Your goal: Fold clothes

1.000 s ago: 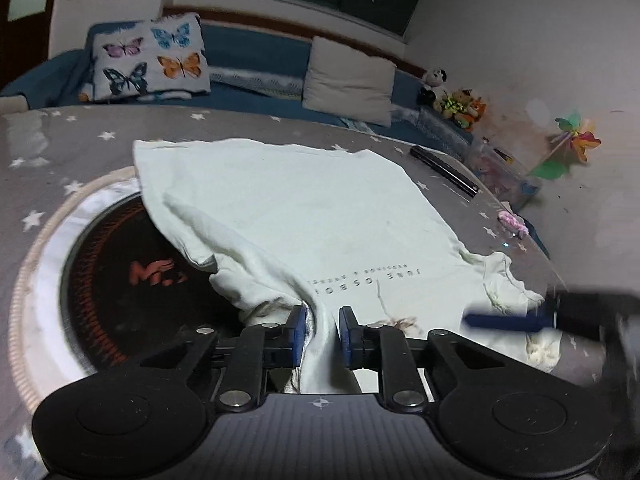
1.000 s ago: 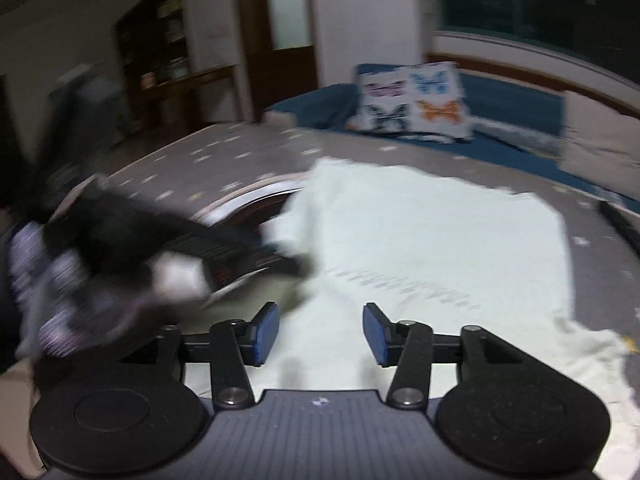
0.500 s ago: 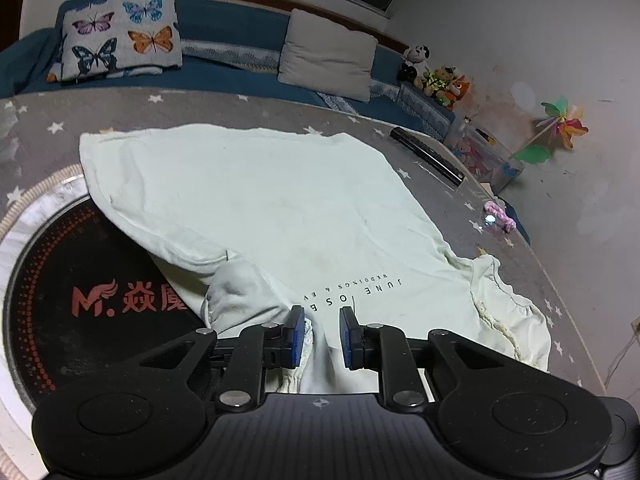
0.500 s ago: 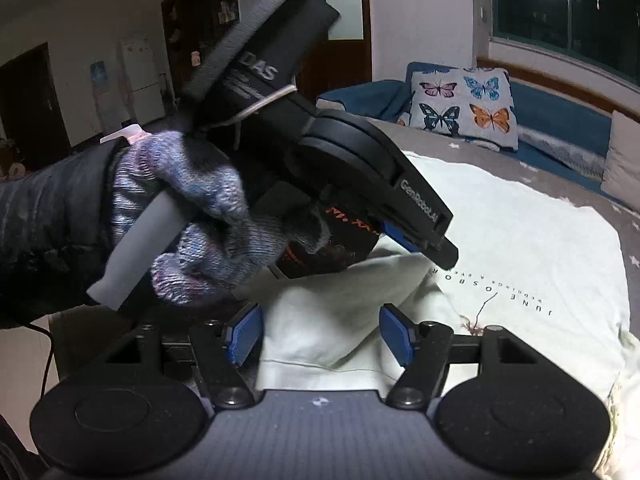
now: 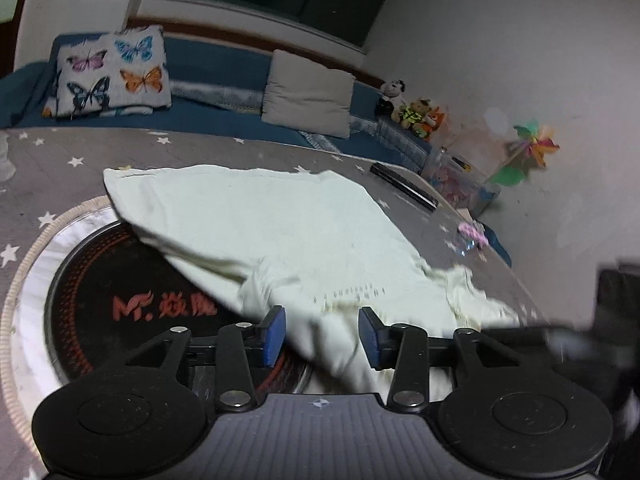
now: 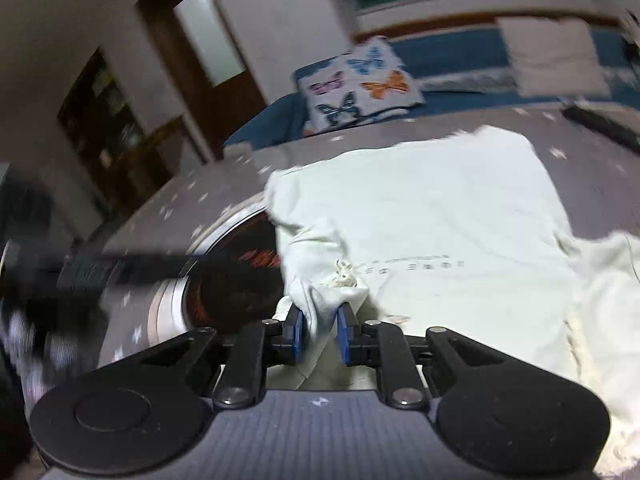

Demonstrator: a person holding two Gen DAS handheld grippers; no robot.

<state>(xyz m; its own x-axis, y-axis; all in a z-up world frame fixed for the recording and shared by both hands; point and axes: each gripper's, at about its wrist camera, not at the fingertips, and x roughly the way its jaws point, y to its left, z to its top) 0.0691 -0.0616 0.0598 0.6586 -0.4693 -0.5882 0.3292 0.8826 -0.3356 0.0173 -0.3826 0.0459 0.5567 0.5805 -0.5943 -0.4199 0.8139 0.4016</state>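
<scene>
- Two grippers work one pale T-shirt (image 5: pixel 280 224) spread on the star-patterned table (image 5: pixel 80 160), partly over a round black disc (image 5: pixel 120 280).
- Left gripper (image 5: pixel 322 334) has just been opening; cloth lies loose between its jaws.
- Right gripper (image 6: pixel 320 334) has just clenched on a bunched fold.
- Butterfly pillow (image 5: pixel 110 70), grey cushion (image 5: pixel 308 94) and plush toys (image 5: pixel 416 112) sit behind.

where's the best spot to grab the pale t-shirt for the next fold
Probably the free sleeve and shoulder of the pale t-shirt, rumpled at the near right, coming from the near table edge: raised folds give the pads something to pinch. The right hand-held gripper already pinches the bunched left corner.
</scene>
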